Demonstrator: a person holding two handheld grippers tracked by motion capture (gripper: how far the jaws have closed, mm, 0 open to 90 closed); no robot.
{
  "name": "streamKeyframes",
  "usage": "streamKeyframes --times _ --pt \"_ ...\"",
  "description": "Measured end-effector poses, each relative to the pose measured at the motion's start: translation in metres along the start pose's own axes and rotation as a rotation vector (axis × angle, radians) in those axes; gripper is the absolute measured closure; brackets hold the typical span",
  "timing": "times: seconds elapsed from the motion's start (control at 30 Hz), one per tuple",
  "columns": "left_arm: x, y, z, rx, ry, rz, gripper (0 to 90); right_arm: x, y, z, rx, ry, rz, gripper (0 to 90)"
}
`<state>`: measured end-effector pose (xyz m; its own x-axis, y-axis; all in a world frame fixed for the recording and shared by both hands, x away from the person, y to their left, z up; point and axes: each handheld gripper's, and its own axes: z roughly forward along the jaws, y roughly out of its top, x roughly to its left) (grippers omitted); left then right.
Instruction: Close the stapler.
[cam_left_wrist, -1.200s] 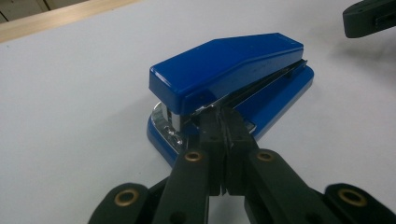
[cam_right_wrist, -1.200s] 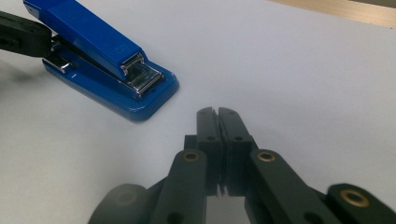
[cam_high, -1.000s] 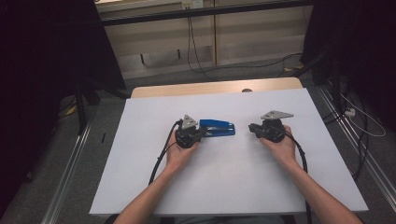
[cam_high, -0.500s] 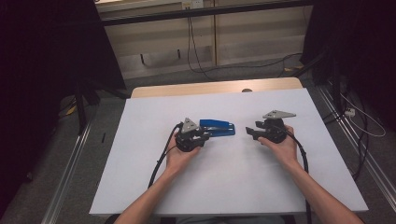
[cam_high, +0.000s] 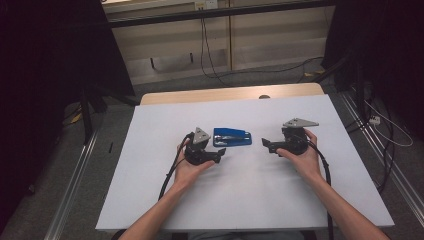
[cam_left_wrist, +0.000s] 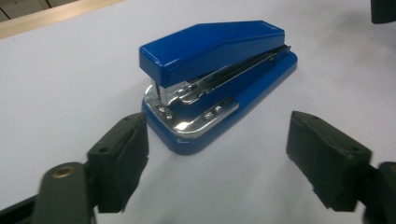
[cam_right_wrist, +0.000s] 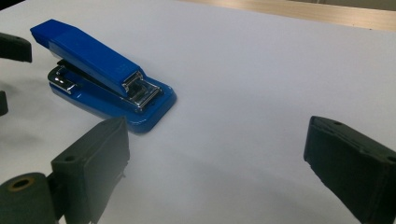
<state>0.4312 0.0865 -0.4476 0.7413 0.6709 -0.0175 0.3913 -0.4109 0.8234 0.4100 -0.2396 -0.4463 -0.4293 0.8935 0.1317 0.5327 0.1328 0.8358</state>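
A blue stapler with a chrome front lies flat in the middle of the white table. My left gripper sits just to its near left, jaws open and pointing right past the stapler's near side. In the left gripper view the stapler lies just beyond the open left gripper, its chrome end toward me. My right gripper is to the stapler's right, open and pointing left, a short gap away. In the right gripper view the stapler lies at upper left of the open right gripper.
A wooden strip borders the table's far edge, with a small dark knob on it. Black cables trail from both grippers toward the near edge. Dark stands and floor cables lie beyond the table.
The left gripper has shifted slightly toward the near edge beside the stapler. The right gripper has barely moved. The stapler has stayed put.
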Motion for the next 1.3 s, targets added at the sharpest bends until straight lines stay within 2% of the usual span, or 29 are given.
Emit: streamKeyframes --times 0.07,0.1,0.2,0.3,0.4,0.5,0.57,0.67,0.77,0.87,0.93,1.07,1.17,1.3 --pt "0.002 0.001 -0.003 -0.009 0.014 -0.011 13.2 0.002 0.000 0.000 -0.006 -0.003 -0.006 6.1" --pt "0.003 0.001 -0.004 -0.013 0.009 -0.024 8.9 0.003 0.001 -0.001 -0.011 -0.002 -0.009 5.4" --pt "0.006 0.002 -0.008 -0.029 0.014 -0.029 4.5 0.006 0.001 -0.002 -0.027 -0.004 -0.019 4.9" --pt "0.006 0.003 -0.011 -0.042 0.024 -0.019 4.0 0.009 0.001 -0.004 -0.039 -0.003 -0.025 3.9" --pt "0.006 0.004 -0.014 -0.053 -0.008 -0.038 4.0 0.011 0.001 -0.007 -0.059 0.011 -0.030 3.8" --pt "0.003 0.004 -0.021 -0.077 -0.027 -0.036 4.1 0.013 0.000 -0.010 -0.068 -0.003 -0.026 4.3" --pt "0.002 0.004 -0.026 -0.082 -0.020 -0.035 4.4 0.014 -0.001 -0.013 -0.075 -0.022 -0.025 4.0" --pt "0.001 0.002 -0.032 -0.088 -0.008 0.005 4.3 0.014 0.000 -0.018 -0.085 -0.038 -0.018 4.2" --pt "0.002 -0.001 -0.037 -0.089 -0.007 0.008 4.3 0.014 -0.001 -0.022 -0.088 -0.046 -0.023 3.8" --pt "0.006 -0.002 -0.045 -0.099 0.016 -0.015 4.3 0.015 -0.005 -0.026 -0.077 -0.062 -0.036 3.5" --pt "0.008 -0.004 -0.050 -0.109 0.017 -0.032 4.3 0.015 -0.008 -0.029 -0.078 -0.064 -0.033 3.2" --pt "0.011 -0.011 -0.058 -0.121 0.034 -0.031 3.8 0.015 -0.010 -0.037 -0.093 -0.091 -0.030 3.1" --pt "0.012 -0.014 -0.063 -0.144 0.048 -0.038 3.5 0.014 -0.010 -0.042 -0.115 -0.085 -0.001 3.4" --pt "0.014 -0.017 -0.072 -0.161 0.062 -0.054 3.5 0.015 -0.012 -0.050 -0.123 -0.083 0.003 3.3"
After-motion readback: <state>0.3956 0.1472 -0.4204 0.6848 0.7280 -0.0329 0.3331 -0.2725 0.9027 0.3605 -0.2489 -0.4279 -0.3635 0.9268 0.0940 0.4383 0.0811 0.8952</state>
